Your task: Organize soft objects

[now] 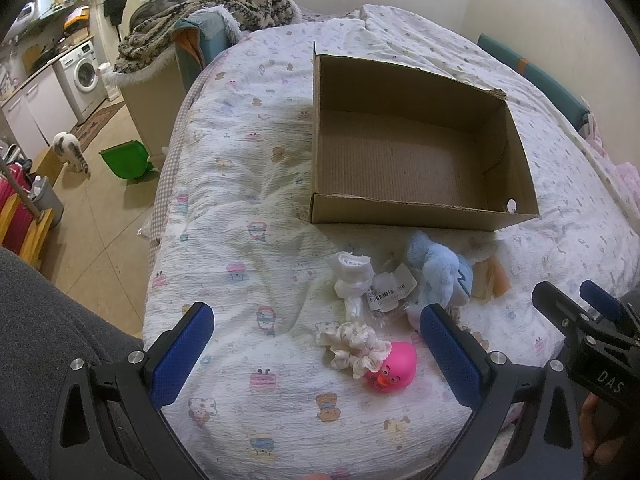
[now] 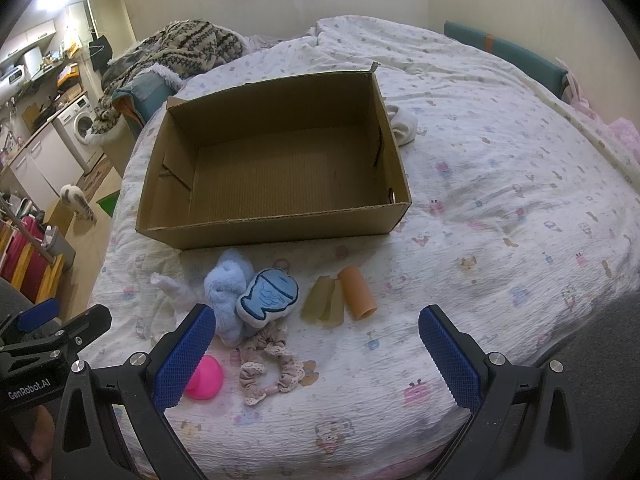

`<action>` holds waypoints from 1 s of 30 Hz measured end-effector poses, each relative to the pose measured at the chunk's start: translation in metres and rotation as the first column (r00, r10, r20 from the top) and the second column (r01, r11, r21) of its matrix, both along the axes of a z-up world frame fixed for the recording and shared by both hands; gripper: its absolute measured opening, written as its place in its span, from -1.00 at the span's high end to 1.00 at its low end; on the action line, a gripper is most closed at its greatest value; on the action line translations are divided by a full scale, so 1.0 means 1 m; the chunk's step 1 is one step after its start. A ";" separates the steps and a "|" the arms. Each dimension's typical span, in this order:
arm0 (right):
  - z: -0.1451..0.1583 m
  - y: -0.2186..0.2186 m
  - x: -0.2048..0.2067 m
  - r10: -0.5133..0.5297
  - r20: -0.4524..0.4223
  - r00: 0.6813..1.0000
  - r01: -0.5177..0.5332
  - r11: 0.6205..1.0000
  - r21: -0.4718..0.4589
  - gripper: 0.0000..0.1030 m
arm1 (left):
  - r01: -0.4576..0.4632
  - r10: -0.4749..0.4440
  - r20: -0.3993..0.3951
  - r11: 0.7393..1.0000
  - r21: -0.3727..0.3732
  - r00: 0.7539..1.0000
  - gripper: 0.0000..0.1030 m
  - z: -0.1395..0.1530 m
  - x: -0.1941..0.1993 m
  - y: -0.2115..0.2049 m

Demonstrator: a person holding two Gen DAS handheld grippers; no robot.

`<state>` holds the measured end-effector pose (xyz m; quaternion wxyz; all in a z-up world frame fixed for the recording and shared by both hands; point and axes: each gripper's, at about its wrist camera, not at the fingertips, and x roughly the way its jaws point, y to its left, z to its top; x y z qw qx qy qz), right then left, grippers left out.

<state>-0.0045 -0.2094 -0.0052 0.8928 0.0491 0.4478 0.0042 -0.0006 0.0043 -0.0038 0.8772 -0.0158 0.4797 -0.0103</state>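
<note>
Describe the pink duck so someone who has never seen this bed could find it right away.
Start at the open cardboard box on the bed; a small pile of soft things lies in front of it. At the pile's near edge, touching a cream scrunchie, sits the pink duck. It is the only bright pink, smooth, shiny piece there.

cardboard box (image 2: 276, 168): open, empty, on bed | blue plush (image 2: 230, 292) with fish-shaped pillow (image 2: 269, 291): just before box | beige scrunchie (image 2: 267, 364), pink rubber duck (image 1: 390, 366): nearest | white sock (image 1: 352, 280): crumpled, left of plush | orange tube (image 2: 357, 293): lying right
</note>
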 end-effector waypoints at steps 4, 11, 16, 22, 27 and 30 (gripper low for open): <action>0.000 0.000 0.000 0.000 -0.001 1.000 0.000 1.000 0.001 -1.00 | 0.000 0.000 -0.002 1.000 -0.001 1.000 -1.00 0.000 0.000 0.000; 0.000 0.000 0.000 0.000 -0.002 1.000 0.000 1.000 0.001 -1.00 | -0.002 0.002 -0.001 1.000 0.000 1.000 -1.00 0.000 0.000 0.000; 0.000 0.000 0.001 0.000 -0.003 1.000 0.000 1.000 0.001 -1.00 | -0.003 0.003 -0.002 1.000 0.000 1.000 -1.00 0.000 0.000 0.000; 0.000 0.000 0.001 0.000 -0.003 1.000 0.000 1.000 0.002 -1.00 | -0.002 0.002 -0.005 1.000 0.001 1.000 -1.00 -0.001 0.000 0.000; 0.001 -0.002 0.001 -0.004 -0.005 1.000 0.004 1.000 0.007 -1.00 | -0.007 0.007 -0.015 1.000 -0.004 1.000 -1.00 -0.002 0.001 0.001; -0.005 -0.002 0.001 -0.020 -0.012 1.000 0.020 1.000 0.022 -1.00 | -0.011 0.009 -0.050 1.000 -0.024 0.999 -1.00 -0.002 0.010 0.005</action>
